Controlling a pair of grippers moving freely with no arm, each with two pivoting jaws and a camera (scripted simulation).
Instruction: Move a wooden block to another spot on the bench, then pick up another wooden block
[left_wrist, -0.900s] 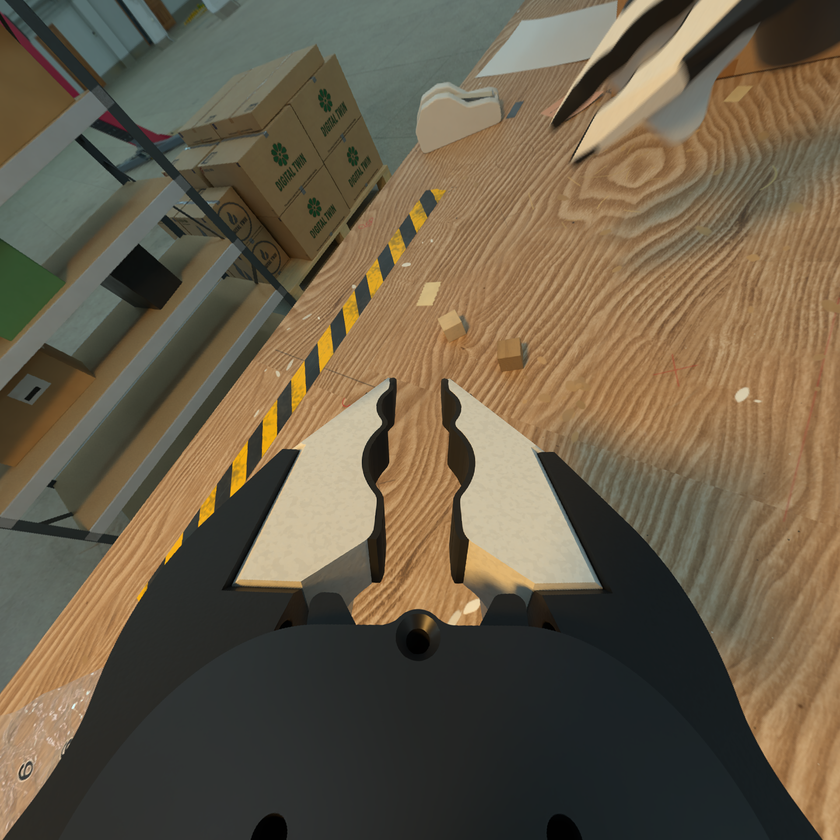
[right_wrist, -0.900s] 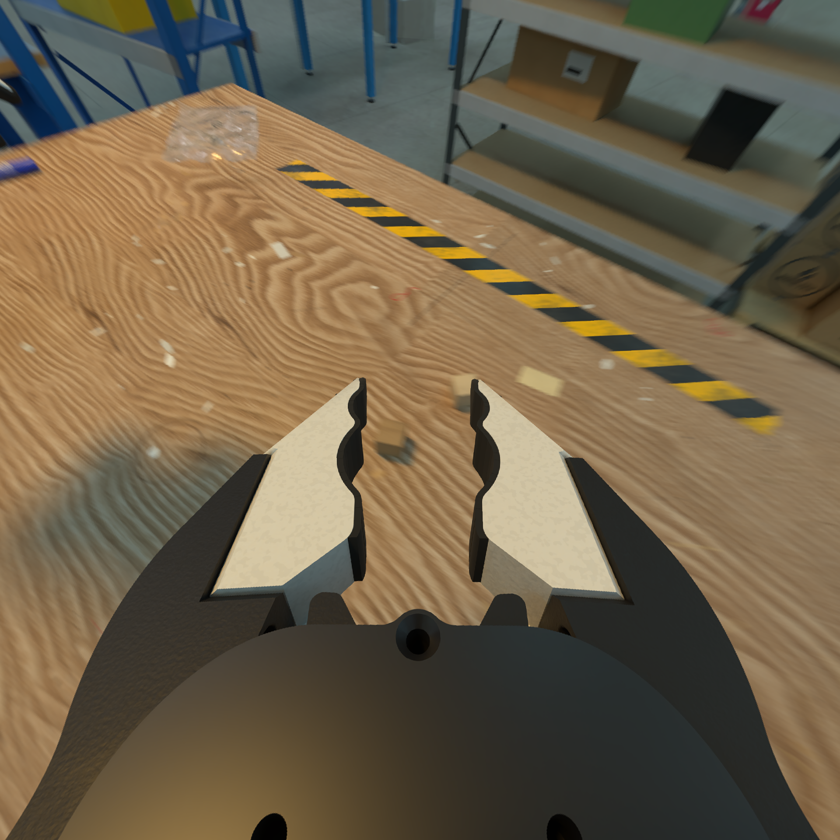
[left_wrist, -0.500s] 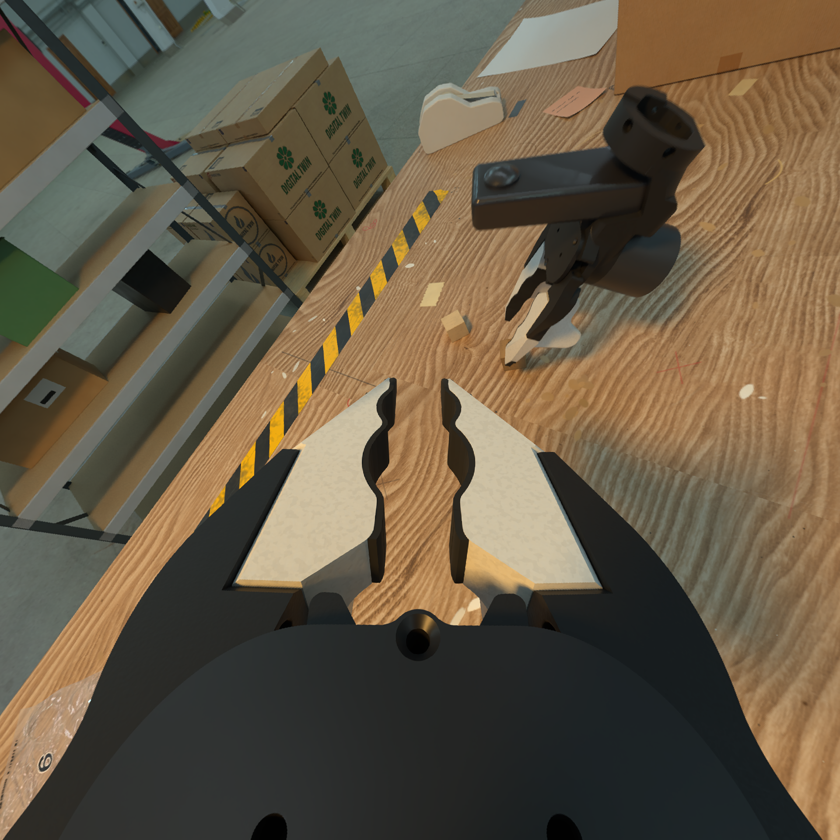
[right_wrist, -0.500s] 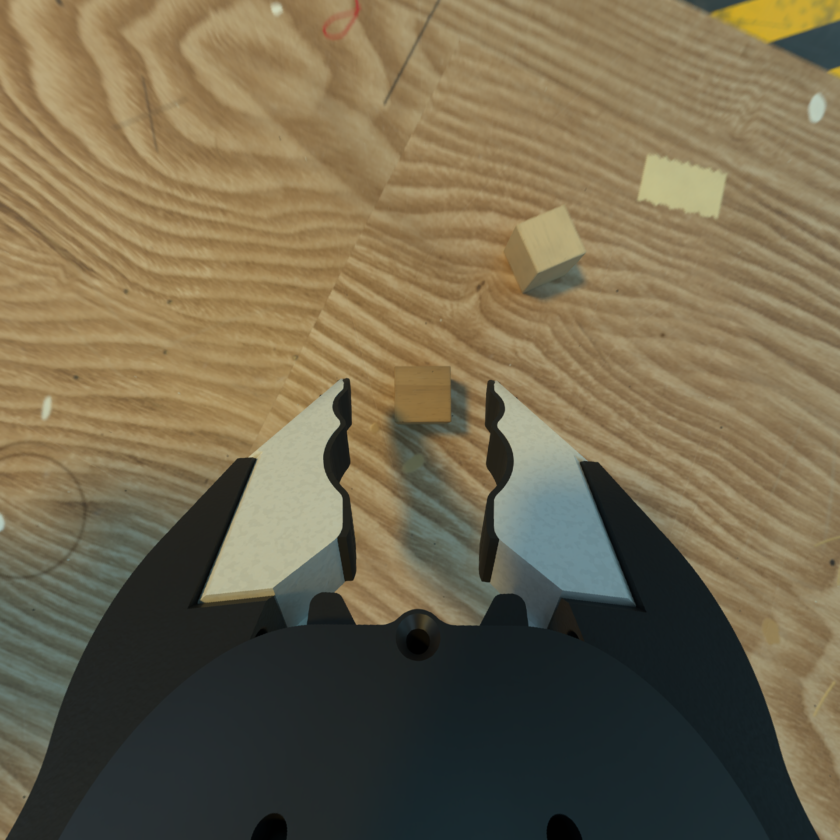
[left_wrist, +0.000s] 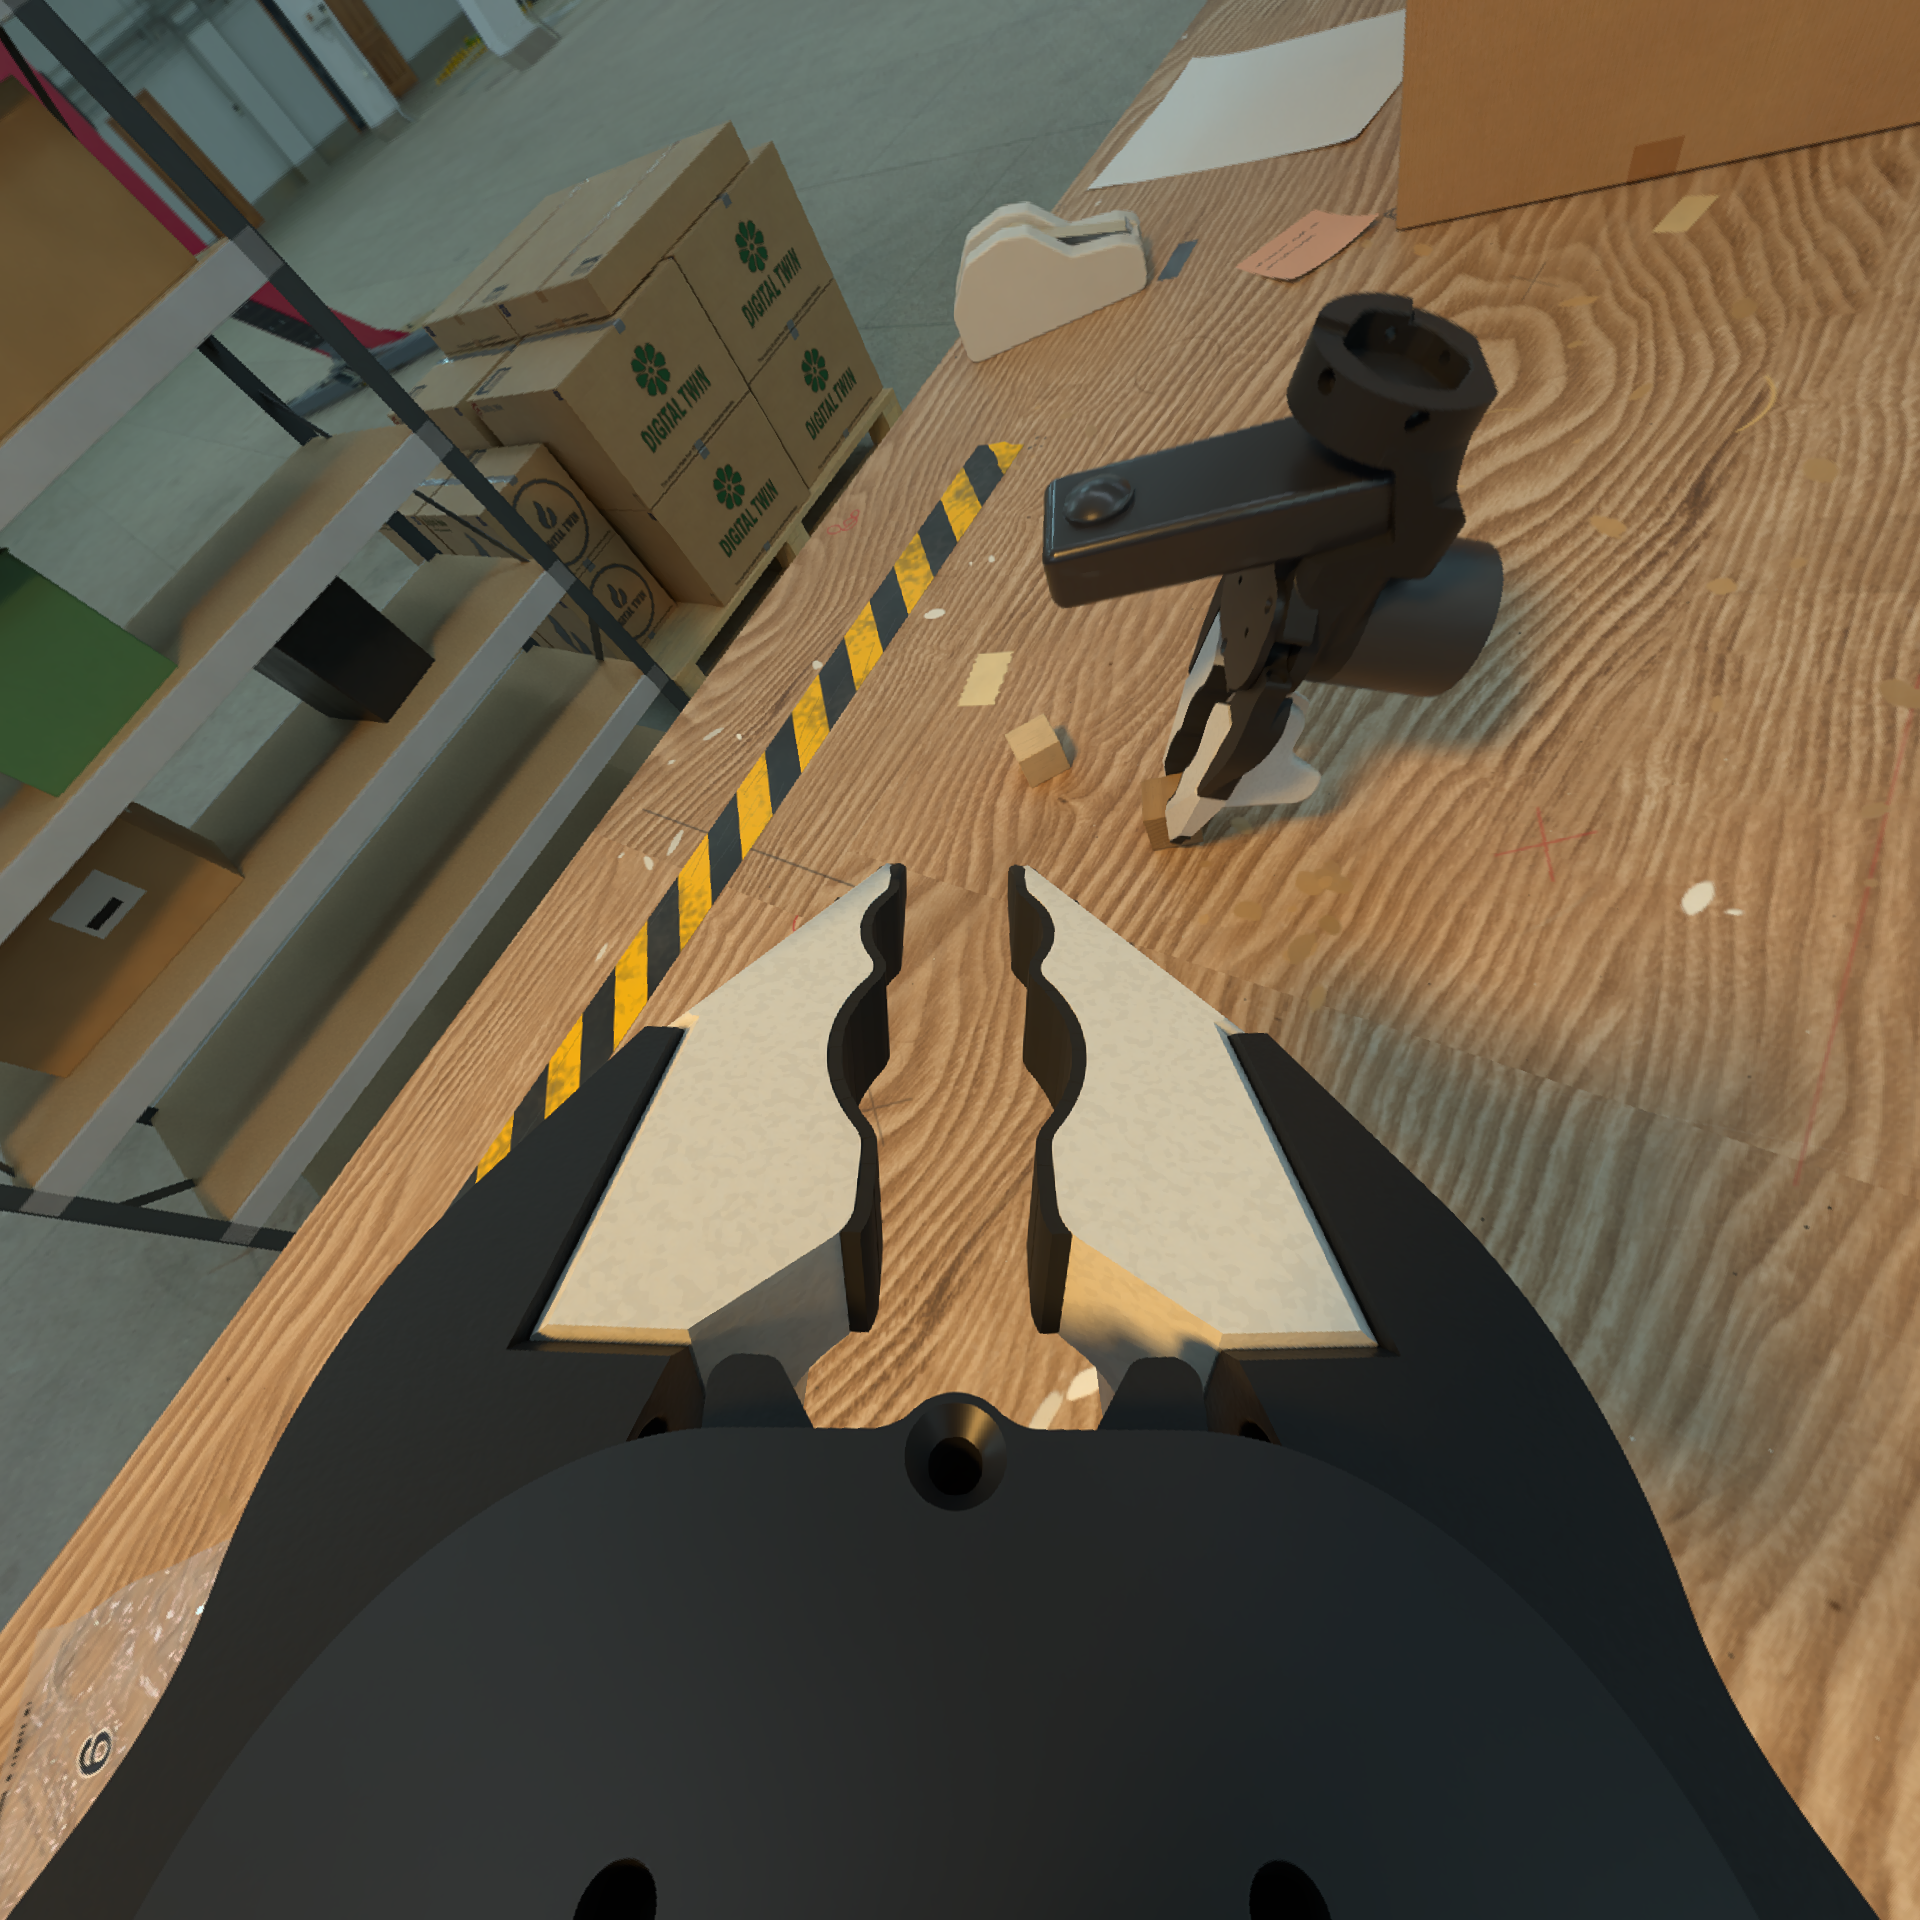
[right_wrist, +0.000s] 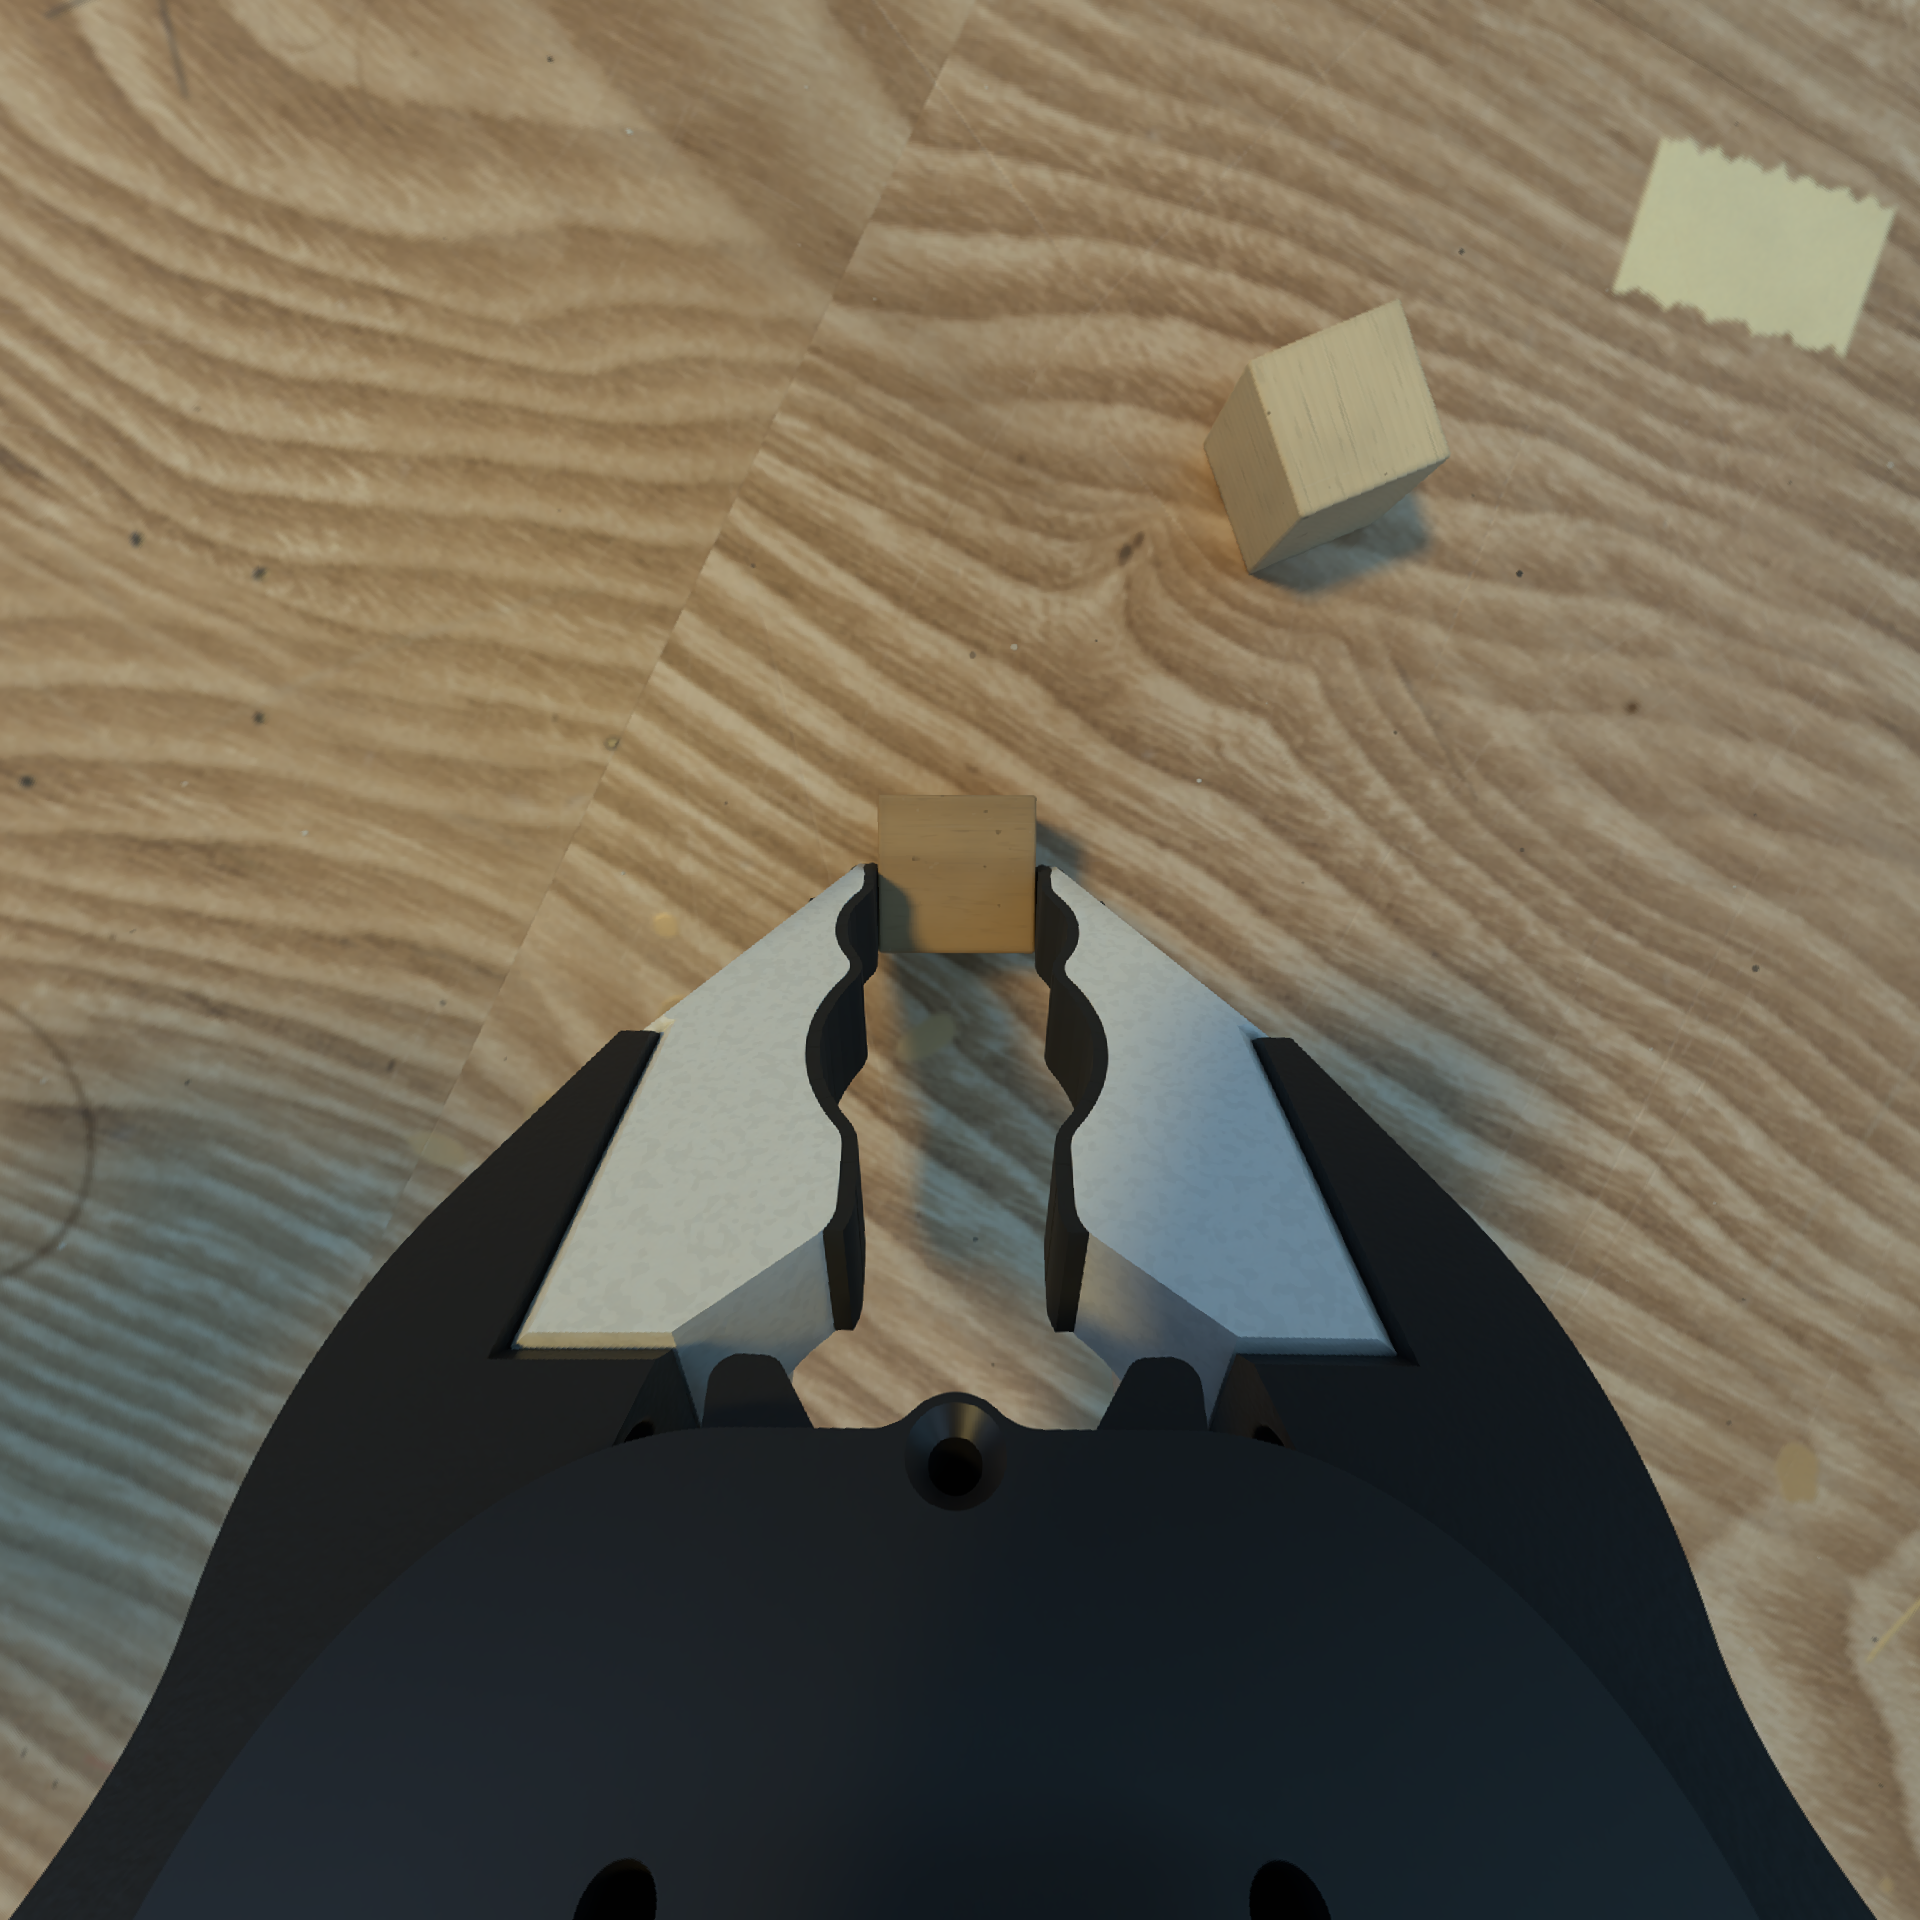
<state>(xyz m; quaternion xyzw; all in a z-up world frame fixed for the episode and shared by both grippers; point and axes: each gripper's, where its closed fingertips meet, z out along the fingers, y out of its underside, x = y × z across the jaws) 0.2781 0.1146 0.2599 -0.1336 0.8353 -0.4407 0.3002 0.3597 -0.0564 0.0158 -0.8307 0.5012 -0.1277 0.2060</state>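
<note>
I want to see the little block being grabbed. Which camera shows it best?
The right wrist view: the darker wooden block sits close up between the right gripper fingers. The left wrist view shows it far off, small and partly hidden behind those fingers.

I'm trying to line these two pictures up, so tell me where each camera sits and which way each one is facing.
Left wrist view: rides the left gripper, low over the bench, looking along it past its own open fingers toward the right gripper.
Right wrist view: rides the right gripper, looking almost straight down; its fingertips flank the darker wooden block.
Shared: that block, the paler wooden block, the tape scrap.
</note>
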